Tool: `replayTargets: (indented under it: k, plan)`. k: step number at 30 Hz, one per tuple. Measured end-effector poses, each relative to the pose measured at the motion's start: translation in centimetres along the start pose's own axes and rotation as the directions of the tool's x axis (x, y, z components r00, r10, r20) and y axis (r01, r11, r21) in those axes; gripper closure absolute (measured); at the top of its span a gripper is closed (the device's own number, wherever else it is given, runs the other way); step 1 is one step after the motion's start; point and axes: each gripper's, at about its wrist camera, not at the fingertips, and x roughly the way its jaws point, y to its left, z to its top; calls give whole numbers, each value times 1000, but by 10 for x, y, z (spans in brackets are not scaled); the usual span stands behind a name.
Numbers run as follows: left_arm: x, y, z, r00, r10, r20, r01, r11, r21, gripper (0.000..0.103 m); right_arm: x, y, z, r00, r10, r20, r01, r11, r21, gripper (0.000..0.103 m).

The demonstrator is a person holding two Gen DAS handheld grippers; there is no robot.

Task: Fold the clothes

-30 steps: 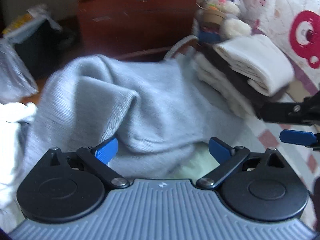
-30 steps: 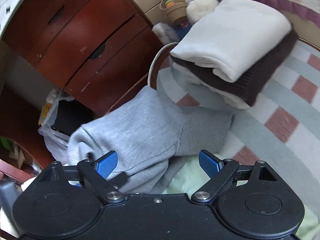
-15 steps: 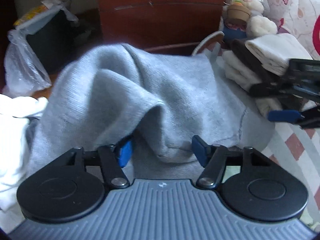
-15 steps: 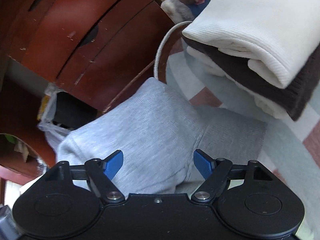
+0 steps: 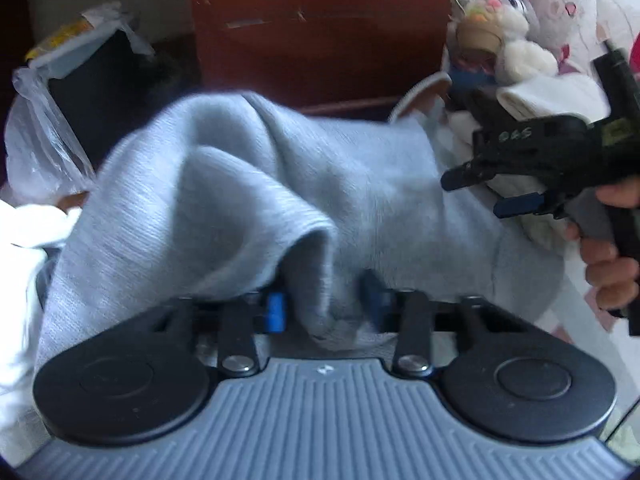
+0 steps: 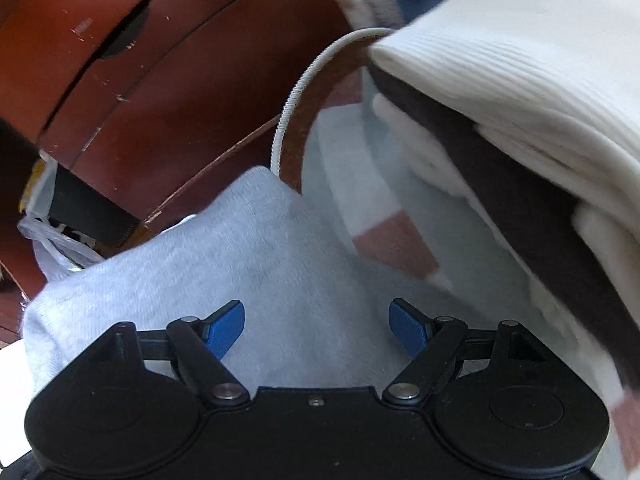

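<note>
The left hand-held gripper [image 5: 324,304] is pinching a soft grey knit garment's [image 5: 248,200] edge to fold it; the right hand-held gripper [image 6: 318,326] is hovering with its jaws apart.

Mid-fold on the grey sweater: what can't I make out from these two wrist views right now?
- Left wrist view: whether the left tool really pinches the grey sweater; a drooping fold covers its fingers.
- Left wrist view: the bed under the sweater, hidden by cloth.
- Left wrist view: the right tool is blurred, so its contact with the sweater is unclear.
- Right wrist view: the folded stack is cut off by the right edge.
</note>
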Motion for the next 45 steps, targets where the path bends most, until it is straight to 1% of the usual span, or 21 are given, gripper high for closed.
replayTargets:
  k: [2,4,5,7,8,9,10,11,12,13,14,17,20,24,26,30,32,36,39,42,45]
  plan:
    - [5,7,1,1000,-20,4,20,999,-26,76,19,-3,7,999,-38,-2,38,999,6,14]
    - [12,11,1,1000,-29,5,29,999,-34,72,35,-17,8,998,22,-52,-17,996,88,18]
    - [16,12,1,999,-35,10,35,998,-43,70,37,-25,5,992,106,-61,-95,982,161,45]
    - [20,14,0,997,-70,15,71,996,-59,58,27,-27,-4,979,203,-24,-193,955,225,74]
    - [22,15,0,993,-114,21,116,990,-85,57,20,-24,-9,973,229,-22,-219,951,219,84]
    - [23,15,0,987,-158,29,161,981,-110,57,12,-21,-15,967,255,-28,-243,945,220,84]
    - [24,16,0,979,-202,37,205,969,-135,62,2,-19,-23,960,280,-27,-266,935,236,86]
    - [25,17,0,968,-245,46,249,955,-159,83,-7,-16,-30,951,309,-26,-293,923,250,88]
    - [26,18,0,956,-287,57,292,939,-183,88,-17,-13,-37,944,329,-23,-313,915,254,88]
    - [27,19,0,939,-336,69,343,916,-208,88,-32,-9,-46,939,344,-14,-330,911,248,89]
    - [25,20,0,911,-403,87,412,882,-229,89,-47,-4,-56,933,359,-3,-348,907,239,89]
    - [-3,10,0,860,-487,154,508,843,-175,89,-90,3,-90,919,390,58,-392,890,234,90]
    - [-43,-1,3,792,-577,197,605,784,-138,89,-118,0,-119,905,410,113,-425,862,275,90]
    - [-96,-17,6,688,-683,246,717,693,-81,89,-161,3,-151,840,493,228,-542,791,285,90]
    - [-118,-23,5,656,-713,248,744,666,-55,90,-190,5,-163,810,511,287,-579,772,261,90]
    - [-165,-38,9,562,-790,246,817,577,-11,90,-244,7,-182,754,527,393,-629,751,201,90]
    - [-194,-52,16,544,-805,236,822,568,39,90,-279,7,-192,735,521,434,-638,748,182,90]
    - [-250,-82,42,494,-848,191,853,515,80,90,-345,13,-199,708,499,499,-633,762,136,90]
    - [-288,-103,59,470,-869,158,861,490,136,89,-396,19,-200,703,472,532,-611,783,112,90]
    - [-337,-124,73,423,-894,145,862,447,240,89,-444,26,-205,697,444,563,-579,812,77,90]
    - [-379,-144,73,373,-919,127,863,394,317,89,-486,24,-225,671,418,612,-551,834,34,90]
